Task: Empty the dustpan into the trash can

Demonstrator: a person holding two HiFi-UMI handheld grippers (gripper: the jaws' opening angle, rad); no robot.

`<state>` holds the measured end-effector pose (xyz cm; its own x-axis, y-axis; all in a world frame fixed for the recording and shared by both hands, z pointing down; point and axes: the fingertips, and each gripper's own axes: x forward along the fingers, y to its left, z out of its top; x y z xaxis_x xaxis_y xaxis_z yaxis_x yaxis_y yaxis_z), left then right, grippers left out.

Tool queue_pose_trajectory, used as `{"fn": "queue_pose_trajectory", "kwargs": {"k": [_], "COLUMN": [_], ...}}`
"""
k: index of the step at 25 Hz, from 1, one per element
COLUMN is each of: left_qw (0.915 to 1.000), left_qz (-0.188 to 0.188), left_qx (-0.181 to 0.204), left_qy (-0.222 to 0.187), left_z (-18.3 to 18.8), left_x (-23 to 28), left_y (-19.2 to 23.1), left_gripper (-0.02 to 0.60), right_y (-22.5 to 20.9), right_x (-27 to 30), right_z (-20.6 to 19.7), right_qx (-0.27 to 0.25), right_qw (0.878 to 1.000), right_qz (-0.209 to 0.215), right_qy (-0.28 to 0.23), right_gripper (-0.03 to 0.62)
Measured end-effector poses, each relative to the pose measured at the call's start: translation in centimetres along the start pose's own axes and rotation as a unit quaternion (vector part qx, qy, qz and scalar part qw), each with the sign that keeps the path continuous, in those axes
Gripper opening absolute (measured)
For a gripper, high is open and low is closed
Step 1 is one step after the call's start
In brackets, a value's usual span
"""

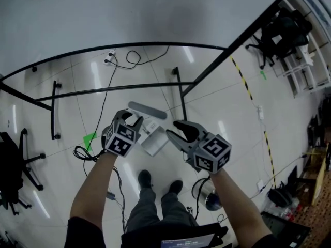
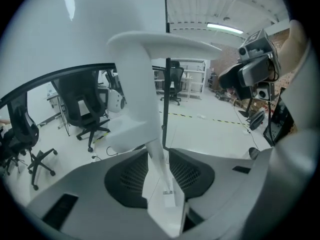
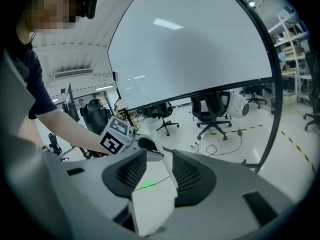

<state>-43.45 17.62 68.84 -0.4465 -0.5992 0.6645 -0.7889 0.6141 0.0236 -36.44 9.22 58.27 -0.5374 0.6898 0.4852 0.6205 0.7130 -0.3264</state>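
Right gripper (image 1: 178,129): jaws closed on the flat white panel of the dustpan (image 1: 154,142), which is held in the air over the person's shoes. Left gripper (image 1: 130,120): jaws narrowly apart around the dustpan's white stem, with a slight gap showing at one pad. Beyond, a black tubular frame (image 1: 155,46) stands on the glossy floor (image 1: 217,87).

No words, brands or numbers are legible; cubes on the left gripper (image 1: 130,119) and right gripper (image 1: 175,130) show only square black-and-white patterns.

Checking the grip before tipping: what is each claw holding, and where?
The white dustpan: right claw pinches its flat edge; left claw straddles its thin handle, grip pressure unclear.
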Motion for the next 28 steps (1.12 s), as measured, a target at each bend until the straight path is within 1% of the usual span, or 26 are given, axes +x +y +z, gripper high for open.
{"fn": "queue_pose_trajectory", "kwargs": {"k": [7, 11, 16, 22, 28], "left_qw": [0.9995, 0.9993, 0.999, 0.9992, 0.9968], "left_qz": [0.01, 0.013, 0.019, 0.011, 0.008], "left_qx": [-0.012, -0.014, -0.018, -0.02, -0.068], "left_qy": [-0.026, -0.031, -0.036, -0.034, -0.041], "left_z": [0.6, 0.7, 0.7, 0.9, 1.7], "left_x": [-2.4, -3.0, -3.1, -3.8, -6.5], "left_y": [0.1, 0.9, 2.1, 1.3, -0.6], "left_gripper": [0.134, 0.134, 0.133, 0.133, 0.133], "right_y": [0.5, 0.6, 1.1, 1.0, 1.3], "right_x": [0.6, 1.3, 1.9, 1.4, -0.2], "right_z": [-1.7, -1.5, -0.8, -0.6, 1.1], "right_qx": [-0.003, -0.002, -0.015, -0.011, -0.012], "right_qw": [1.0, 0.999, 0.999, 0.999, 1.0], "right_qz": [0.006, 0.003, 0.007, 0.001, -0.005], "right_qy": [0.029, 0.034, 0.033, 0.036, 0.022], "right_gripper": [0.179, 0.179, 0.179, 0.179, 0.179]}}
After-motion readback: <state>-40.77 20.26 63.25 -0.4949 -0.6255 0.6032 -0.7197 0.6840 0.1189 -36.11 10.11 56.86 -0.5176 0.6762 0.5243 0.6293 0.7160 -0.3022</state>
